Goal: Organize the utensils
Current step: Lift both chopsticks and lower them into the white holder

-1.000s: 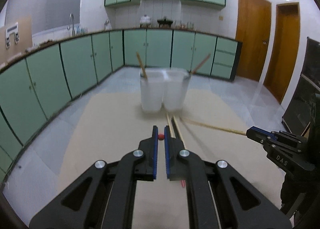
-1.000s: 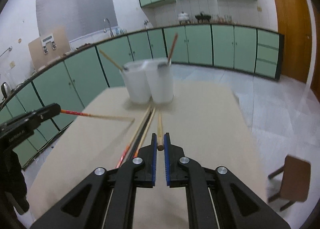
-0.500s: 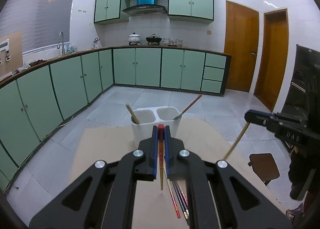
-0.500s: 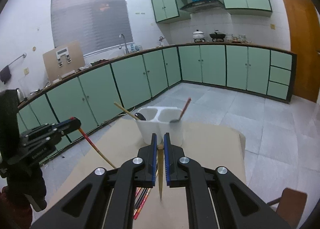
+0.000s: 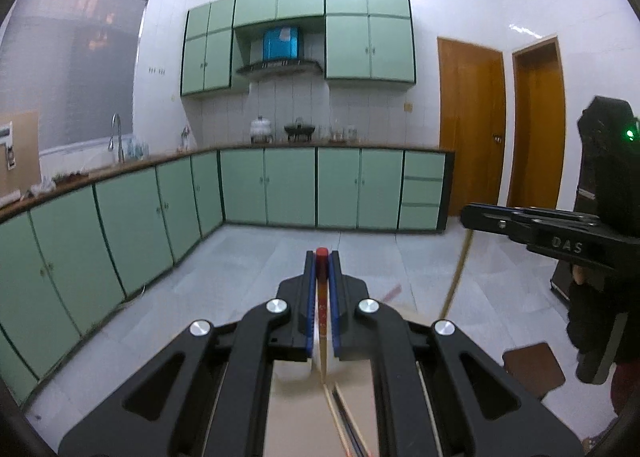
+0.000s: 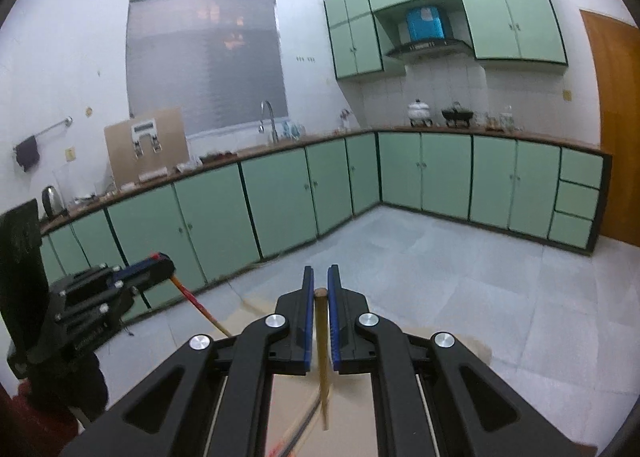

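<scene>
My left gripper (image 5: 321, 257) is shut on a red-topped chopstick (image 5: 321, 293) that hangs down between the blue pads toward the table. My right gripper (image 6: 320, 289) is shut on a plain wooden chopstick (image 6: 322, 353) that also hangs down. Each gripper shows in the other's view: the right one (image 5: 466, 215) with its wooden stick (image 5: 456, 277), the left one (image 6: 168, 263) with its red stick (image 6: 196, 303). More chopsticks (image 5: 344, 425) lie on the beige table (image 5: 296, 417) below. The white utensil holder is hidden behind the grippers.
Green base cabinets (image 5: 288, 185) run along the far wall and the left side, with a grey tiled floor (image 5: 240, 265) between. Wooden doors (image 5: 468, 125) stand at the right. A brown stool (image 5: 532, 369) is beside the table's right edge.
Both grippers have risen and tilted up with their chopsticks. The white holder has dropped out of view and the sticks now hang nearly upright.
</scene>
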`<action>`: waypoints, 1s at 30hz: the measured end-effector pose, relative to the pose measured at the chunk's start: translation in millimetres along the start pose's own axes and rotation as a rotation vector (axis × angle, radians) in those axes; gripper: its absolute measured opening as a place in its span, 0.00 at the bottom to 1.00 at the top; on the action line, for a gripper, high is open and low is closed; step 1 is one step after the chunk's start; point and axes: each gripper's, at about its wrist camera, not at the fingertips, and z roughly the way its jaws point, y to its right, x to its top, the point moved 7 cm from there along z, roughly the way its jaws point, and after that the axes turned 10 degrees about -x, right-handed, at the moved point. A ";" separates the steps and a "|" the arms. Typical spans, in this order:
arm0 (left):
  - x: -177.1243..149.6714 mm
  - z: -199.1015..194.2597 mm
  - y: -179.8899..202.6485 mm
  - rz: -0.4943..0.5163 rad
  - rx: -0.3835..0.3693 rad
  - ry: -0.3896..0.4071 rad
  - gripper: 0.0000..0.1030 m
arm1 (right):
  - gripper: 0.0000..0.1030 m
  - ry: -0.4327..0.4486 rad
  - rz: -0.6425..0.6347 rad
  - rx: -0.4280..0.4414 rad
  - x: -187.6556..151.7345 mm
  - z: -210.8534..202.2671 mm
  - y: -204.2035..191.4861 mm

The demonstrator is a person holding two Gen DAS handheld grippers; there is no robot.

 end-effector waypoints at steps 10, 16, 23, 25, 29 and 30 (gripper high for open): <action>39.4 61.4 -17.7 0.040 0.038 0.049 0.05 | 0.07 0.102 -0.028 -0.022 68.2 54.0 -5.4; 21.2 99.5 -37.2 0.021 0.047 0.029 0.05 | 0.07 0.083 -0.040 -0.054 55.1 102.2 -3.1; -12.4 138.9 -52.2 -0.004 0.037 -0.049 0.05 | 0.07 0.011 -0.037 -0.084 19.0 148.6 7.2; -21.6 146.4 -56.0 -0.017 0.035 -0.079 0.06 | 0.07 -0.030 -0.018 -0.077 6.2 159.4 12.3; -32.1 152.2 -64.6 -0.052 0.035 -0.112 0.23 | 0.25 -0.067 0.013 -0.094 -8.7 165.1 24.3; -32.6 150.0 -65.3 -0.059 0.037 -0.109 0.30 | 0.27 -0.064 0.016 -0.101 -10.0 162.8 27.1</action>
